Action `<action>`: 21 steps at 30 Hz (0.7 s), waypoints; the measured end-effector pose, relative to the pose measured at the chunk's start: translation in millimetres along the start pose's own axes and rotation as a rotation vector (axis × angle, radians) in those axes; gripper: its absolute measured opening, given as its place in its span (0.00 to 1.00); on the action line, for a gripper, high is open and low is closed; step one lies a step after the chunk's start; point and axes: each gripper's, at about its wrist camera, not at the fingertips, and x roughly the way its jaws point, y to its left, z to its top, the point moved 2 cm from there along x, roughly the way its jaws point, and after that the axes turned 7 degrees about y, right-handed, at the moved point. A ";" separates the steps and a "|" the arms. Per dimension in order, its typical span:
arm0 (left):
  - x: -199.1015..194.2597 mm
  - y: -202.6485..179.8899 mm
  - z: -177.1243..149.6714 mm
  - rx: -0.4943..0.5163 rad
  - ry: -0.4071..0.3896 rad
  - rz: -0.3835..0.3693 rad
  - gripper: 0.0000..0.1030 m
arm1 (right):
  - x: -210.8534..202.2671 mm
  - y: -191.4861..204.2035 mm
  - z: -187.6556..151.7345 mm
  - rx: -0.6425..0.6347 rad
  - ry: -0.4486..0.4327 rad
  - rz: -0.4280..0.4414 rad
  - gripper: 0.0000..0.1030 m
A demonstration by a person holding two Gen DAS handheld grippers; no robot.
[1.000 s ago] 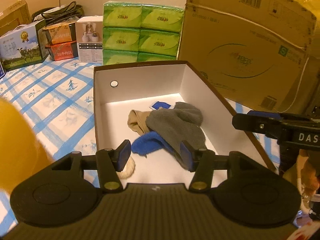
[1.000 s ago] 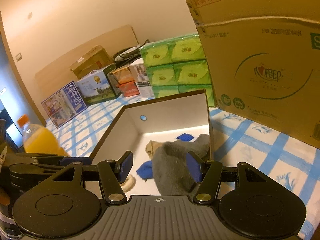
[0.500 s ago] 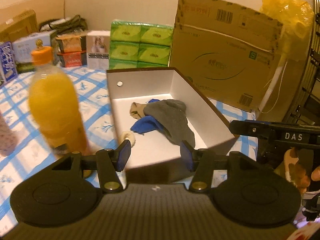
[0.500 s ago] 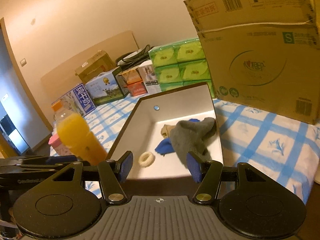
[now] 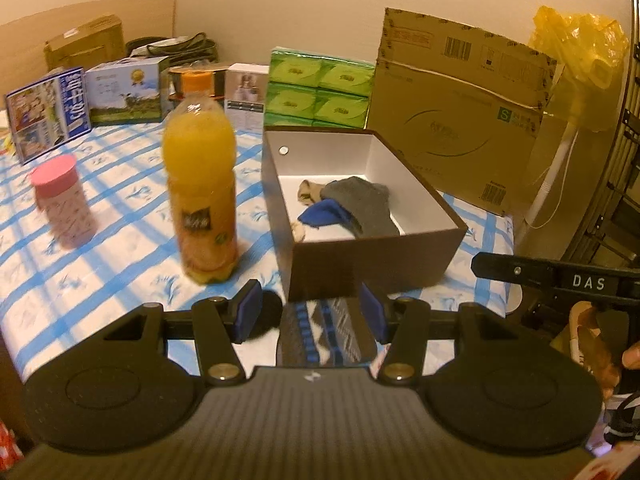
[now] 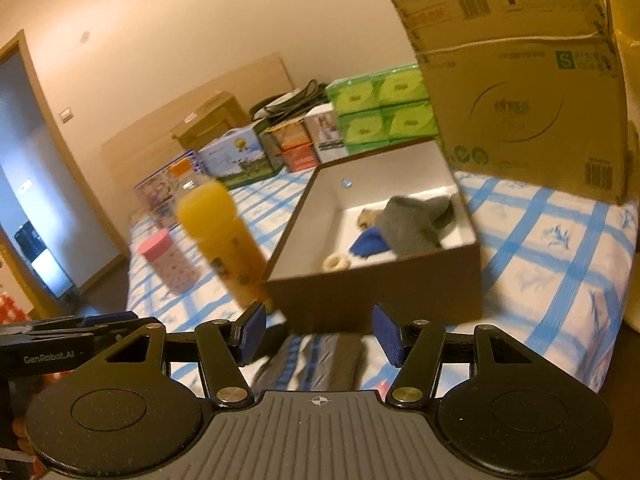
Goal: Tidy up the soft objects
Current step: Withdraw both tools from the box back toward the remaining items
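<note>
Inside brown cardboard box (image 5: 372, 268): grey sock (image 5: 366, 204), blue cloth (image 5: 324, 216) | left claw (image 5: 312, 314) spread, empty | right claw (image 6: 318, 334) spread, empty

A lived-in room of a home: a table under a blue-checked cloth (image 5: 100, 240), green tissue packs (image 5: 320, 94) and a big cardboard carton (image 5: 460, 112) stacked against the bare wall, upper centre, and a doorway (image 6: 24, 168) (far left) beside a wall switch (image 6: 65, 114).
</note>
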 end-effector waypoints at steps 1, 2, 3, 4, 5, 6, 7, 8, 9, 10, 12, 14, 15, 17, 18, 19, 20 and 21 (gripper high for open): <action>-5.3 0.5 -5.2 -0.008 0.000 0.002 0.49 | -2.9 4.5 -4.5 -0.008 0.006 0.006 0.57; -11.3 1.0 -10.4 -0.016 -0.002 0.003 0.49 | -5.7 8.6 -9.3 -0.015 0.008 0.004 0.57; -17.6 1.9 -15.8 -0.021 -0.007 0.003 0.49 | -8.7 13.2 -13.6 -0.023 0.008 0.001 0.57; -24.1 1.8 -21.0 -0.025 -0.013 0.005 0.49 | -12.2 17.6 -18.2 -0.031 0.005 -0.005 0.57; -29.5 1.6 -25.6 -0.030 -0.018 0.009 0.49 | -15.5 21.0 -22.7 -0.032 0.003 -0.008 0.58; -34.7 0.6 -29.6 -0.033 -0.023 0.013 0.49 | -18.1 24.0 -26.8 -0.032 0.004 -0.008 0.58; -39.9 -0.3 -33.2 -0.035 -0.029 0.014 0.49 | -20.7 26.7 -30.7 -0.033 0.006 -0.004 0.57; -45.6 -1.7 -37.8 -0.037 -0.034 0.014 0.49 | -23.6 29.1 -35.1 -0.034 0.004 -0.002 0.58; -50.9 -2.7 -41.8 -0.040 -0.038 0.015 0.49 | -26.4 31.9 -38.6 -0.035 0.001 -0.004 0.58; -55.8 -3.2 -45.5 -0.041 -0.041 0.016 0.49 | -29.3 35.1 -42.9 -0.039 -0.002 -0.005 0.58; -64.7 -4.5 -52.5 -0.046 -0.047 0.017 0.49 | -33.1 39.9 -49.0 -0.045 -0.003 -0.003 0.58; -73.2 -5.7 -61.2 -0.051 -0.054 0.019 0.49 | -37.3 44.4 -56.0 -0.045 0.000 -0.002 0.57; -76.8 -6.8 -65.3 -0.052 -0.058 0.022 0.49 | -39.0 46.4 -59.1 -0.048 0.002 0.000 0.57; -82.7 -9.5 -72.8 -0.052 -0.057 0.034 0.49 | -42.6 50.2 -64.9 -0.052 0.004 0.001 0.57; -85.8 -10.4 -76.7 -0.050 -0.058 0.036 0.49 | -44.4 51.7 -67.3 -0.053 0.004 0.001 0.57; -89.1 -11.2 -80.6 -0.050 -0.060 0.036 0.49 | -45.8 53.6 -70.0 -0.053 0.008 0.001 0.57; -92.4 -11.7 -84.2 -0.051 -0.060 0.035 0.49 | -47.1 54.9 -72.4 -0.053 0.011 0.002 0.57; -95.3 -11.4 -87.4 -0.053 -0.059 0.035 0.49 | -48.0 56.5 -74.7 -0.052 0.012 0.004 0.57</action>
